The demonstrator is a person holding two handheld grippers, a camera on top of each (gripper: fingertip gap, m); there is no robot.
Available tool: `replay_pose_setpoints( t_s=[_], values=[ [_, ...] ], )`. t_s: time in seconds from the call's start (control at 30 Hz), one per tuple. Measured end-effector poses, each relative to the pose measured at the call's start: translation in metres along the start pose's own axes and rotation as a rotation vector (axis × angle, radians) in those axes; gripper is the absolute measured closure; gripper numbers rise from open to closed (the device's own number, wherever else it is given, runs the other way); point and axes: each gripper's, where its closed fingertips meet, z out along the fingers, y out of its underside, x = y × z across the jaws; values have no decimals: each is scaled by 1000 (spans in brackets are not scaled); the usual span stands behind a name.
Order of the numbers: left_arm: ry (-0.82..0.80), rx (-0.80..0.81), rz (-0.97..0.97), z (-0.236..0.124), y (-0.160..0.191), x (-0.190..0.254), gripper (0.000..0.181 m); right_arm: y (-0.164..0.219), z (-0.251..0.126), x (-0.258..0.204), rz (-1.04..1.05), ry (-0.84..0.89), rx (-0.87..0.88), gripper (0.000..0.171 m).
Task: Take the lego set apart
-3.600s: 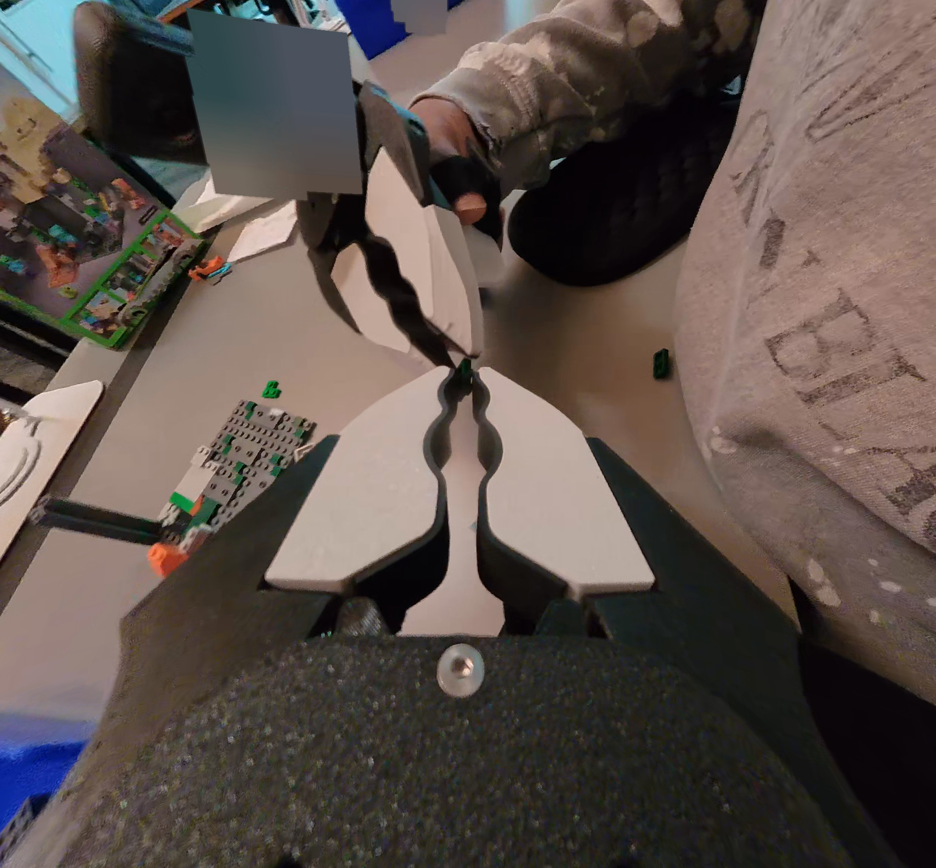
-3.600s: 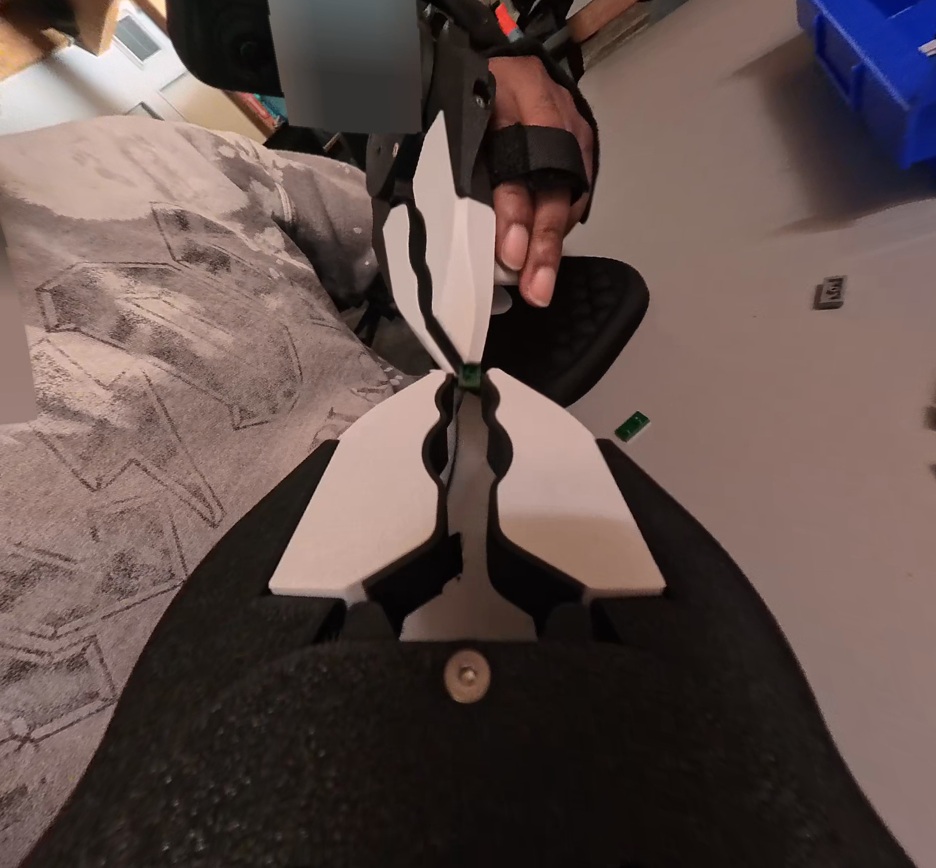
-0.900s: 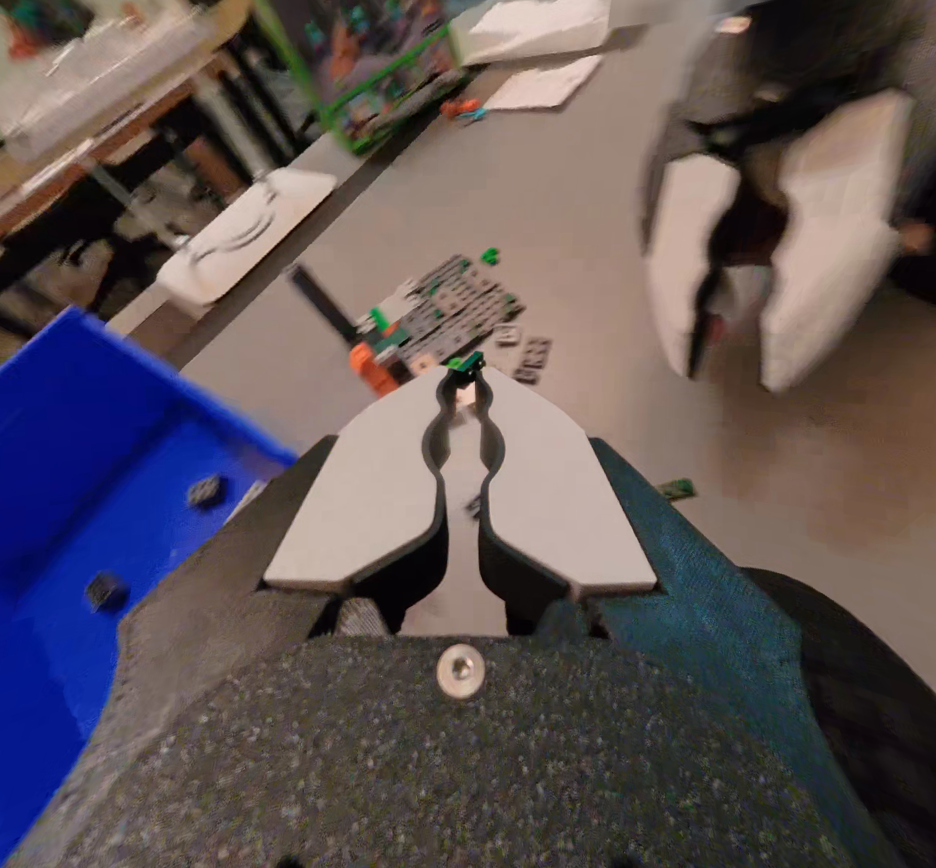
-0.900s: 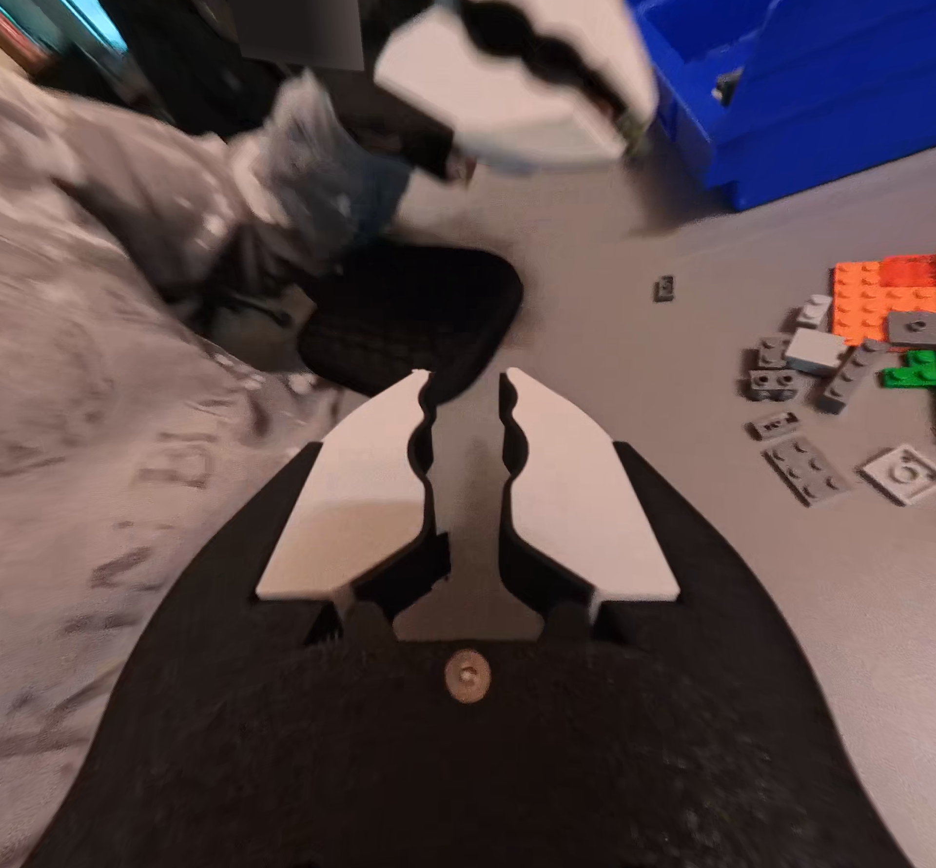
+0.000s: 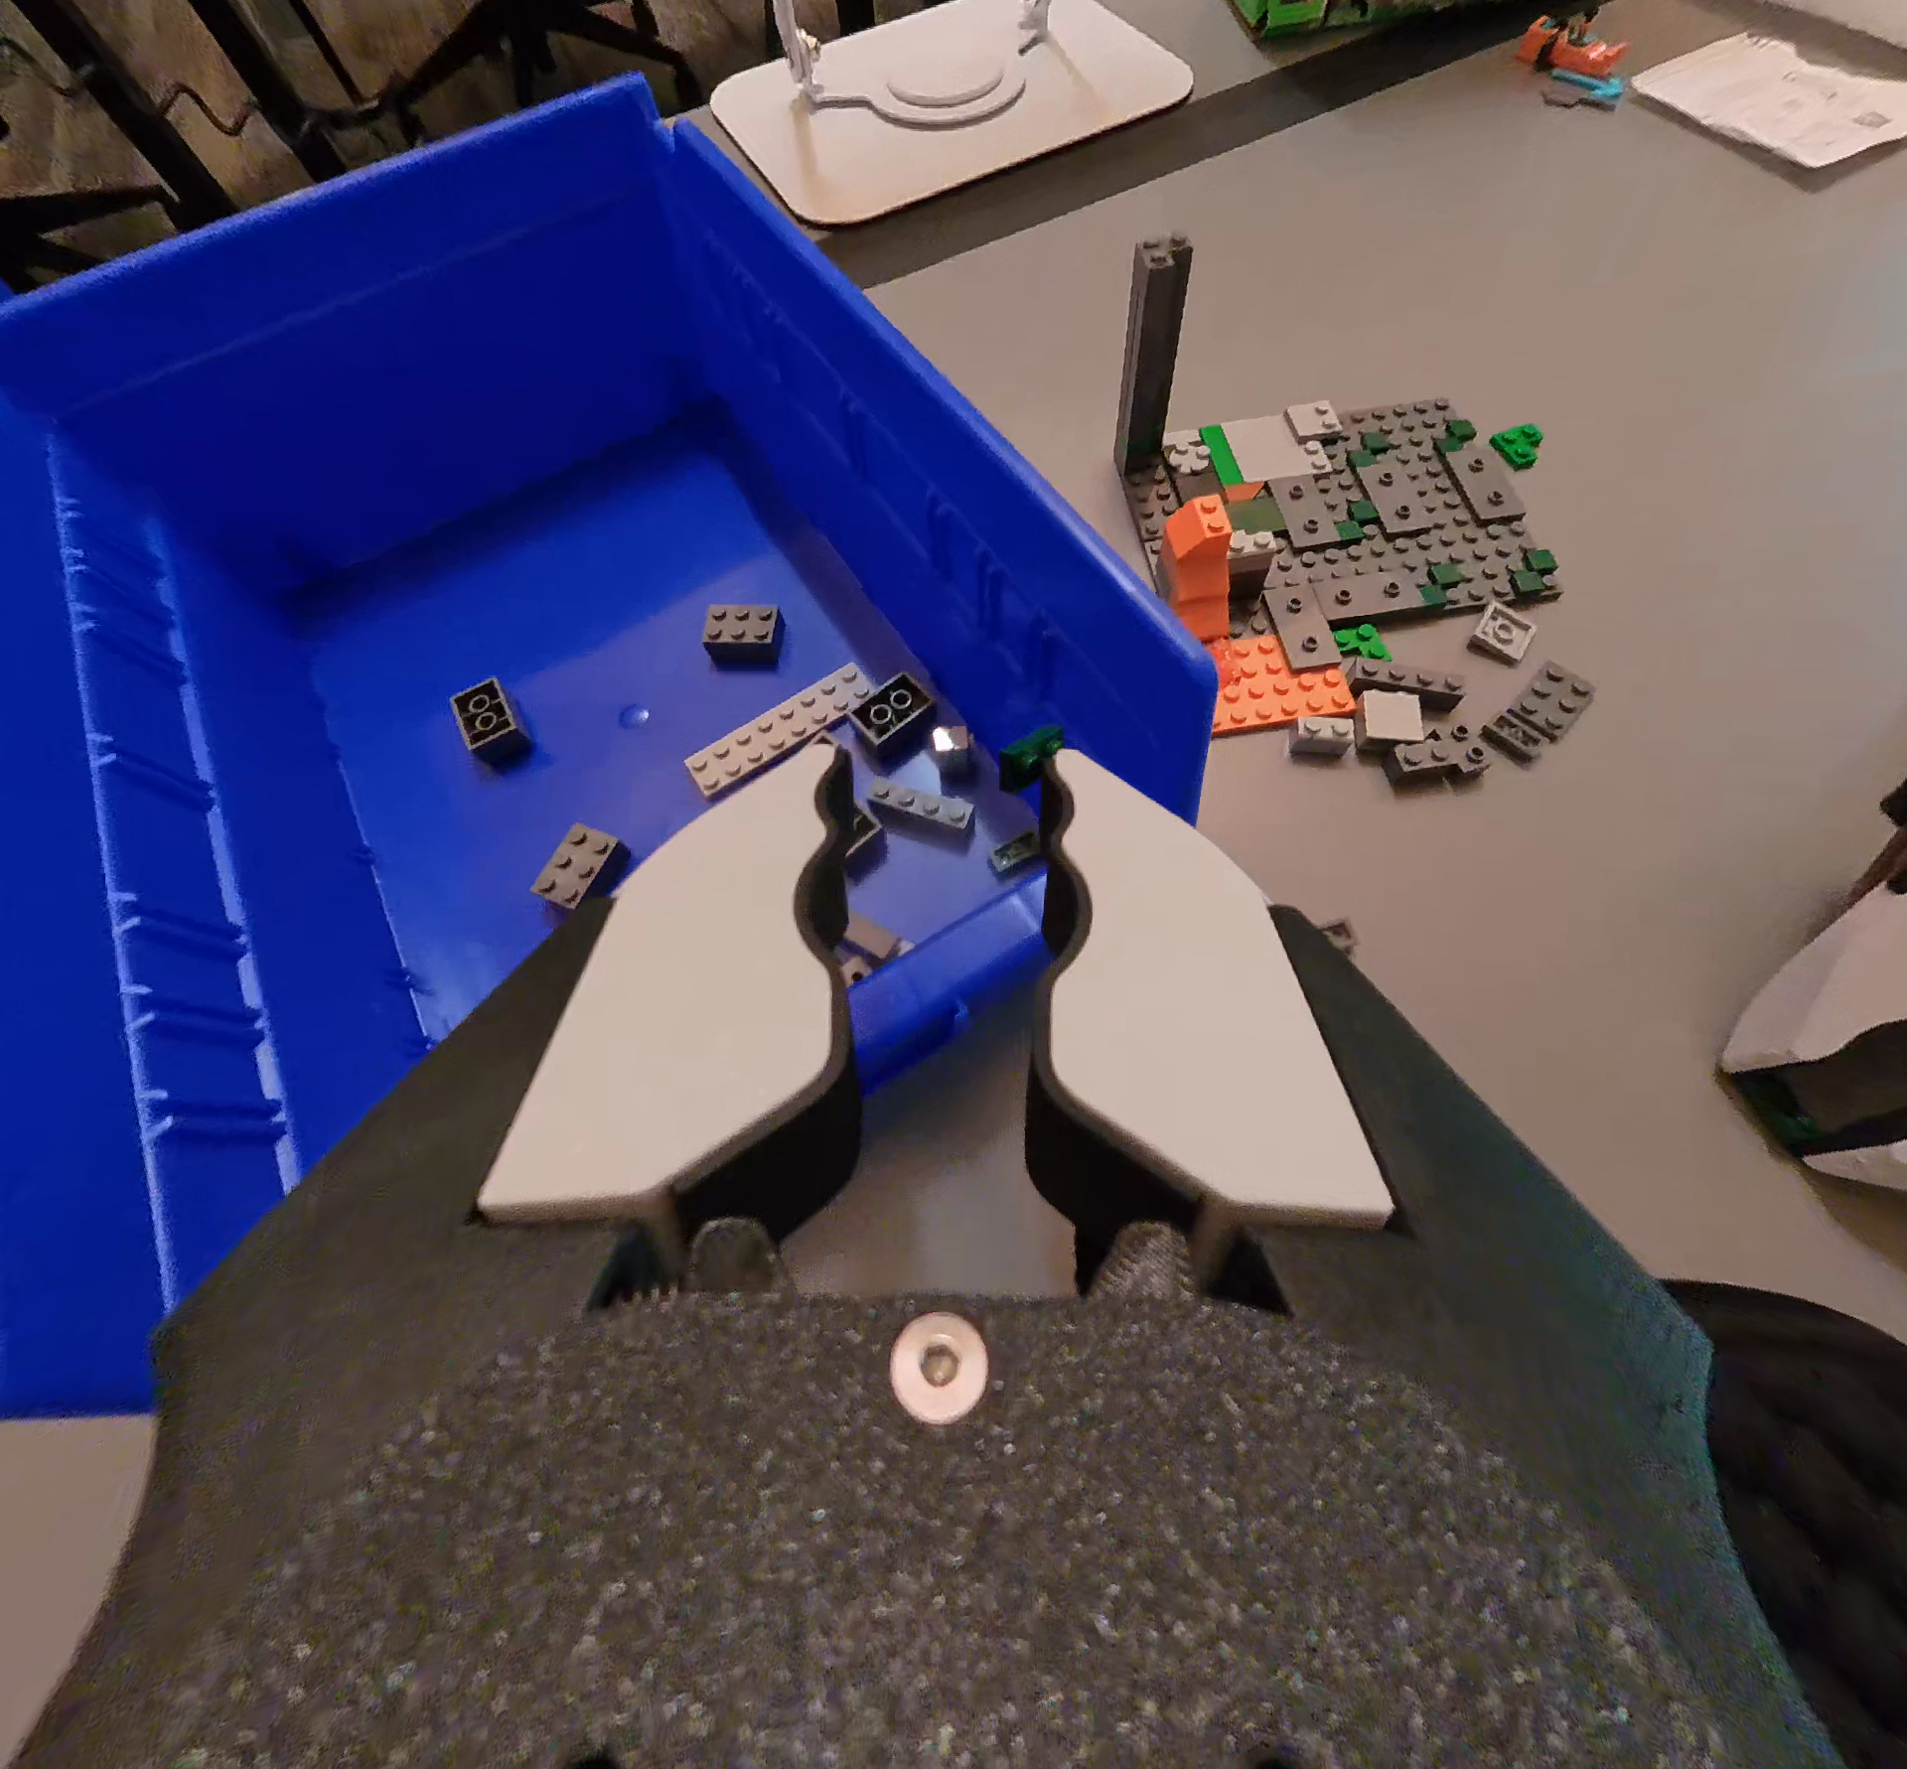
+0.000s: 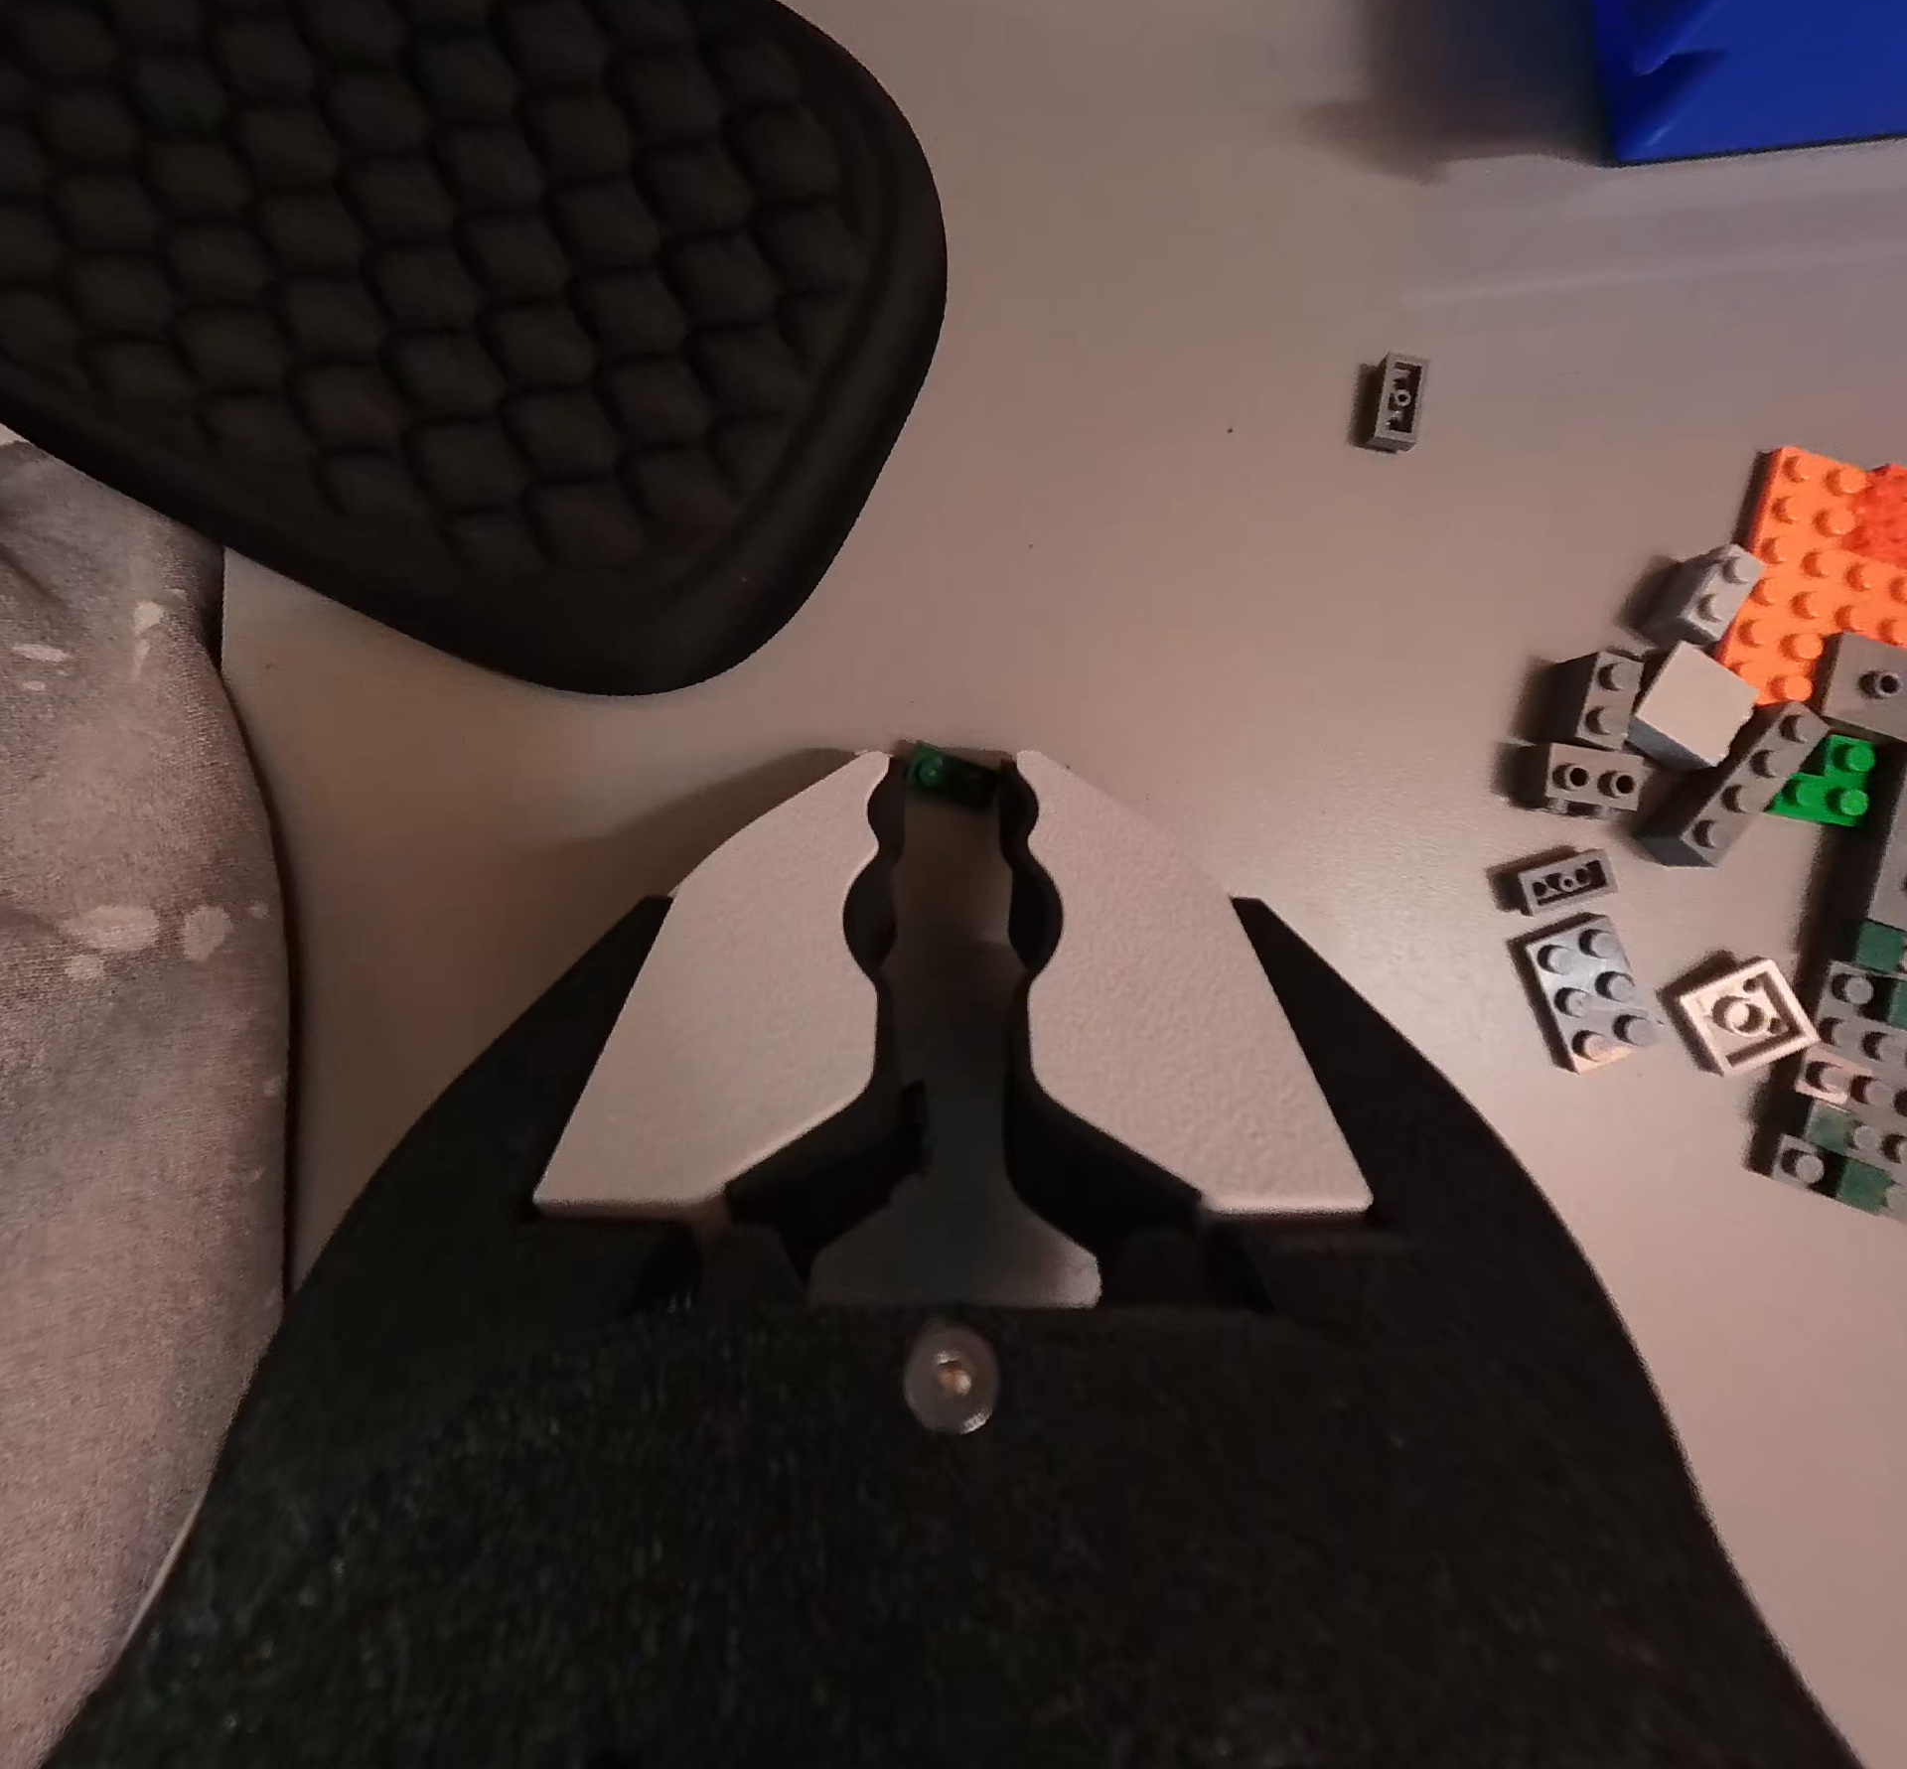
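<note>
Blue plastic bin (image 5: 310,399) sat beneath my left gripper (image 5: 941,770), its fingers spread wide, a small dark green piece (image 5: 1030,752) at the right fingertip, above the bin's loose grey bricks. Beside the bin on the grey surface (image 5: 1548,894) lay the half-dismantled lego set (image 5: 1352,522). My right gripper (image 6: 951,762) bracketed another green piece (image 6: 949,778) without clearly clamping it.

Bare table (image 6: 1187,378) between black pad (image 6: 413,223) and loose bricks (image 6: 1692,791) — passable.
</note>
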Motion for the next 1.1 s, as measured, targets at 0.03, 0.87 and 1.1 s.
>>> replay_pose_setpoints(
  t_s=[0.03, 0.87, 1.1],
  values=[
    [-3, -8, 3, 0, 3, -1, 145, 0, 0, 0, -2, 0, 2, 154],
    [576, 134, 184, -26, 14, 146, 164, -51, -56, 37, 70, 83, 429, 154],
    [744, 67, -169, -26, 9, 165, 165, -60, -67, 35, -102, 207, 485, 154]
  ],
)
